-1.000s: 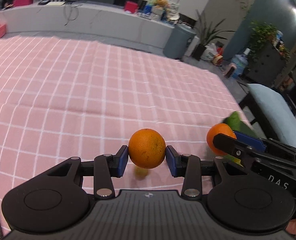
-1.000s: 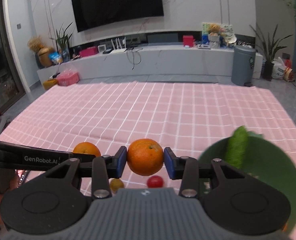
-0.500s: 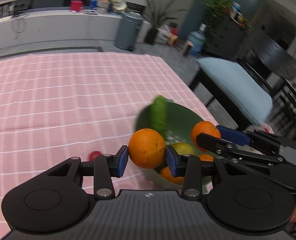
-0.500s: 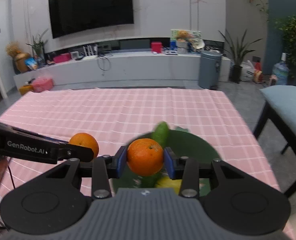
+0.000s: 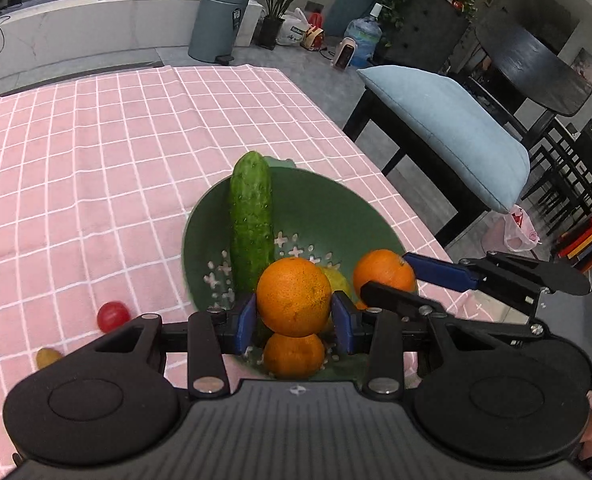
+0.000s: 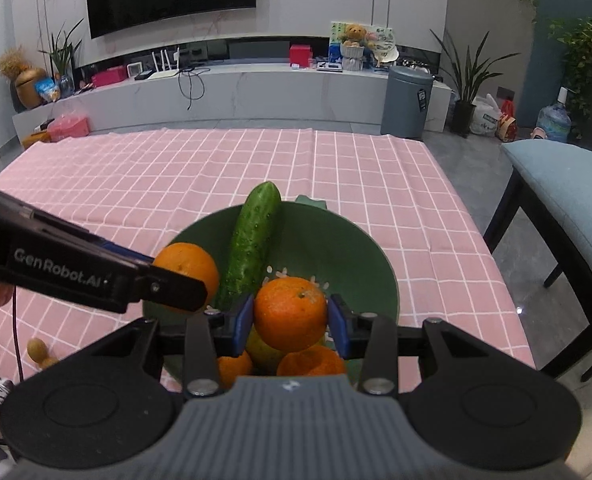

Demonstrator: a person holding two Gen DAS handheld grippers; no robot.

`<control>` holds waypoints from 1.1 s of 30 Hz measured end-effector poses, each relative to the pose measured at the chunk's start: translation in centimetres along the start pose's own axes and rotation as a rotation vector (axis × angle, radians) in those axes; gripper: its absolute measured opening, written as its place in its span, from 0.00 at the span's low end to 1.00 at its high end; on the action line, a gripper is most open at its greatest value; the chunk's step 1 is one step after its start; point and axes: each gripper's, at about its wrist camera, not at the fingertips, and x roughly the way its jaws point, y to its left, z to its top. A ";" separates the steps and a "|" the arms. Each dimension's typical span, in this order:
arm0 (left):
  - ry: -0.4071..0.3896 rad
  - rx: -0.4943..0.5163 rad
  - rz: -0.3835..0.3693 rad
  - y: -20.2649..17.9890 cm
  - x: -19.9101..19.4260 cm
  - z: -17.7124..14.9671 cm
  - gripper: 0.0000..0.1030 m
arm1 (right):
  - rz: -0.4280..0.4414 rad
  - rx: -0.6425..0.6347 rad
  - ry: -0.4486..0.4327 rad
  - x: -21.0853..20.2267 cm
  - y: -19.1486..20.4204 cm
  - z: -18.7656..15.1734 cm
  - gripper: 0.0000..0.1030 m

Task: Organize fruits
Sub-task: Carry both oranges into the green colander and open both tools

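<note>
Pink checked tablecloth [image 5: 96, 184] spreads wide, and near its right edge sits the green colander bowl [image 5: 335, 216], our landmark. Leaning on the bowl's far rim, a cucumber [image 5: 251, 216] stands tilted, its tip poking above the rim. Over the bowl's near side hangs the left gripper [image 5: 294, 316], blue pads clamped on a large orange [image 5: 294, 296]. Just right of it, also above the bowl, the right gripper [image 6: 290, 320] pinches a smaller orange [image 6: 290, 312] between its pads. Down in the bowl lie more oranges [image 5: 294, 354] and a yellowish fruit [image 5: 337, 280]. Left of the bowl, on the cloth, a small red tomato [image 5: 113, 315], and nearer still a little brownish fruit [image 5: 48, 357].
</note>
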 end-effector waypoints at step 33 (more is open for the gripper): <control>0.097 -0.098 0.122 1.5 2.4 1.0 0.49 | -0.028 -0.230 0.056 7.5 1.0 2.3 0.38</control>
